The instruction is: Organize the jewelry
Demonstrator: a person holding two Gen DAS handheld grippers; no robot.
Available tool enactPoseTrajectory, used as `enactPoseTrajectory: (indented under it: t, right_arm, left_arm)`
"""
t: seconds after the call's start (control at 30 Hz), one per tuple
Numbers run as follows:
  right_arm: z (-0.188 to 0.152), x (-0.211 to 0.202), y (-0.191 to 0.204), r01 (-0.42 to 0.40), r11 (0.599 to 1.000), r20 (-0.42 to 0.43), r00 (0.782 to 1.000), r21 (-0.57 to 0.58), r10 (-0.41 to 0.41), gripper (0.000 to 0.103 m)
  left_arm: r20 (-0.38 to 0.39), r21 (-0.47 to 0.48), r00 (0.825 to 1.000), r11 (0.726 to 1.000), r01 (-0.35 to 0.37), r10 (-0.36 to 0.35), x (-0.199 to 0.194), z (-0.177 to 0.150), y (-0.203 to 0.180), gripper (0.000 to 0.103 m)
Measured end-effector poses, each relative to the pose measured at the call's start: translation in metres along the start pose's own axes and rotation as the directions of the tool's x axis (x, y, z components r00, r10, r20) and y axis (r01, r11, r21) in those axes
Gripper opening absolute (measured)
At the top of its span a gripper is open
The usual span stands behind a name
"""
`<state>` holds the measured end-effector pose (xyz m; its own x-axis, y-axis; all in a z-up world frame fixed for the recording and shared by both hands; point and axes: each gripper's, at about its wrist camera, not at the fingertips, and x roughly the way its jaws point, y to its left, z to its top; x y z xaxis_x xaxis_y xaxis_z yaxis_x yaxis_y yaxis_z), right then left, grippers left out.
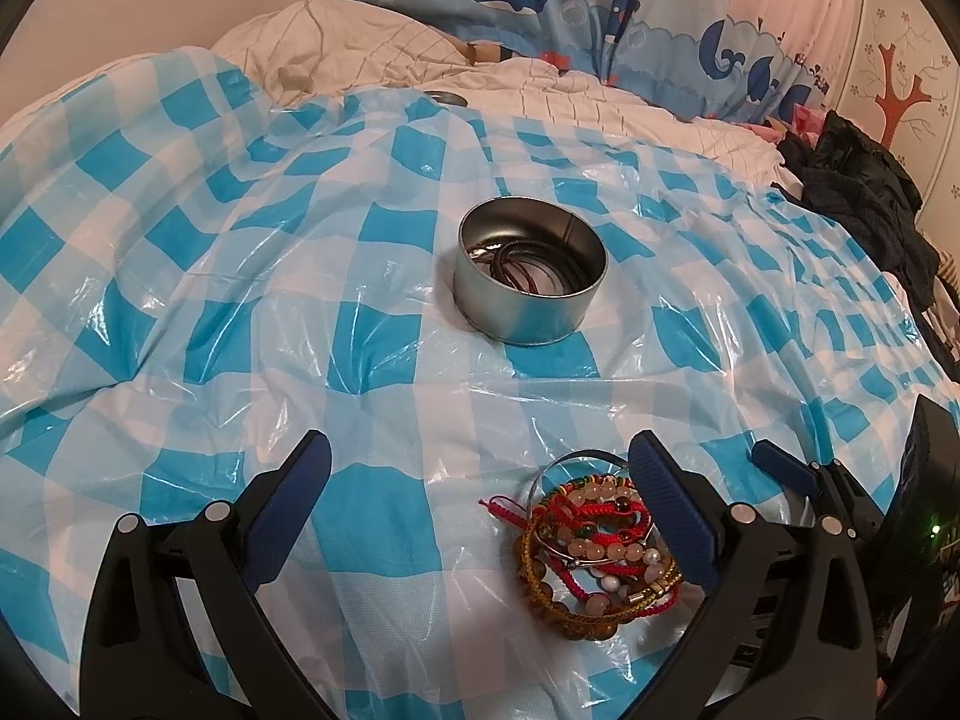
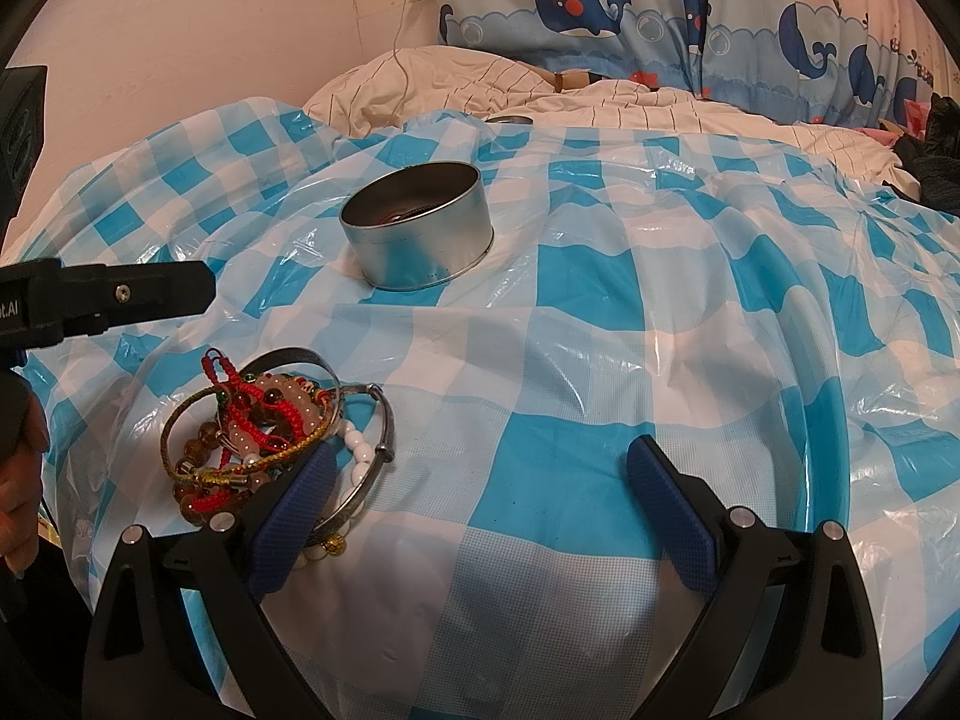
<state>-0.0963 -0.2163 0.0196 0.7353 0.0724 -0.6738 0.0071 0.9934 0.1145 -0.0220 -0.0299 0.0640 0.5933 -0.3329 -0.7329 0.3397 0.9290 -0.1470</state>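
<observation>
While both claws gape empty | bracelet pile point(image 1: 594, 534) beside left claw point(image 1: 480, 480) right finger | tin point(image 1: 531, 276) beyond

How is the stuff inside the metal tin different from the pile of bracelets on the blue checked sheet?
The cords in the tin look dark, brown and black, while the bracelet pile is bright: red string, pink, white and amber beads, and a silver bangle. The cords lie coiled inside the tin's wall; the pile sits loose on the checked sheet, nearer both open grippers. Both are tangles of ring-shaped pieces.
</observation>
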Motion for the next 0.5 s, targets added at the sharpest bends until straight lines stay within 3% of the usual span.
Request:
enactPoseTrajectory:
  t: [0.27,0.5]
  right_arm:
    - [0.000,0.000,0.000,0.000,1.000,0.000,1.000,0.000,0.000,0.094]
    - [0.000,-0.002,-0.001,-0.009,1.000,0.007,1.000,0.022,0.009,0.094]
  left_arm:
    - [0.000,0.003,1.000,1.000,0.026,-0.026,-0.002,-0.003,0.007,0.095]
    - [0.032,-0.032,0.999,0.999,0.034,-0.033,-0.014,-0.010,0.044,0.095]
